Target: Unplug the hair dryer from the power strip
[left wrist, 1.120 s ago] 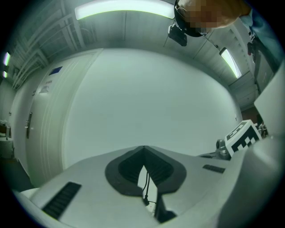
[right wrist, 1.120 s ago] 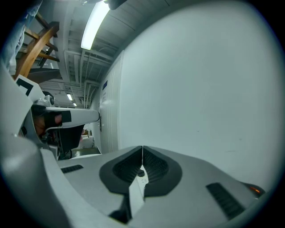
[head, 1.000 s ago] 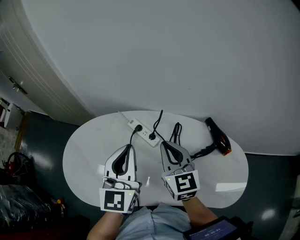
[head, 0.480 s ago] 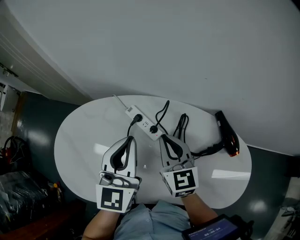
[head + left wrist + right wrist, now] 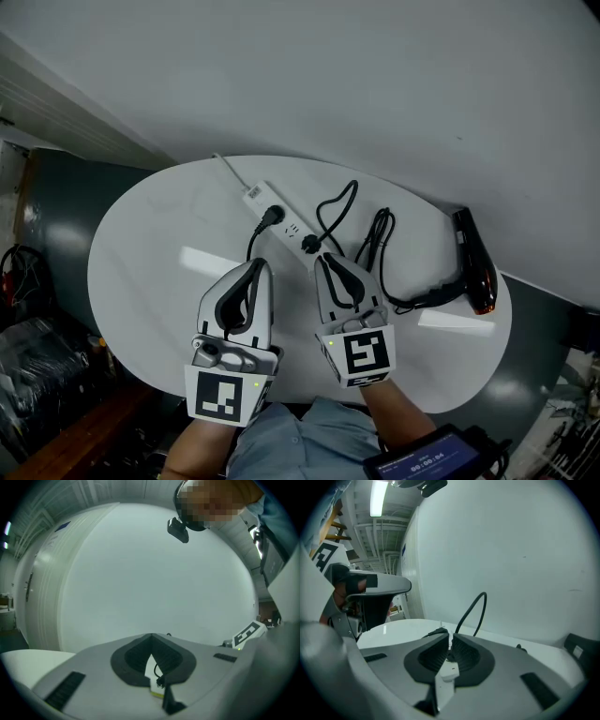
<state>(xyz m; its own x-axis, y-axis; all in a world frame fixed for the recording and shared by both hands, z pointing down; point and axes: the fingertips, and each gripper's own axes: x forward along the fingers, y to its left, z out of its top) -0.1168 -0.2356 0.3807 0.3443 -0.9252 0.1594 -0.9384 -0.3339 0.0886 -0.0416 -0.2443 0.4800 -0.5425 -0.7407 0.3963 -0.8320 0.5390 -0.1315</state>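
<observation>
A white power strip (image 5: pixel 277 217) lies across the far middle of the white oval table (image 5: pixel 150 272). Two black plugs sit in it: one (image 5: pixel 272 217) whose cord runs toward my left gripper, and one (image 5: pixel 310 246) whose cord (image 5: pixel 339 202) loops toward the black hair dryer (image 5: pixel 474 262) at the right edge. My left gripper (image 5: pixel 259 266) is shut and empty, just short of the strip. My right gripper (image 5: pixel 322 259) is shut, its tip beside the nearer plug (image 5: pixel 452 654). Its jaws have just been opening a little, leaving a thin slit with nothing in it.
A coiled bundle of black cable (image 5: pixel 380 239) lies between the strip and the dryer. A pale curved wall (image 5: pixel 375 84) rises right behind the table. Dark floor surrounds the table, and a tablet screen (image 5: pixel 433 463) shows at the bottom edge.
Both grippers have sunk toward the table and moved forward to the power strip. The right tip now sits beside the nearer plug.
</observation>
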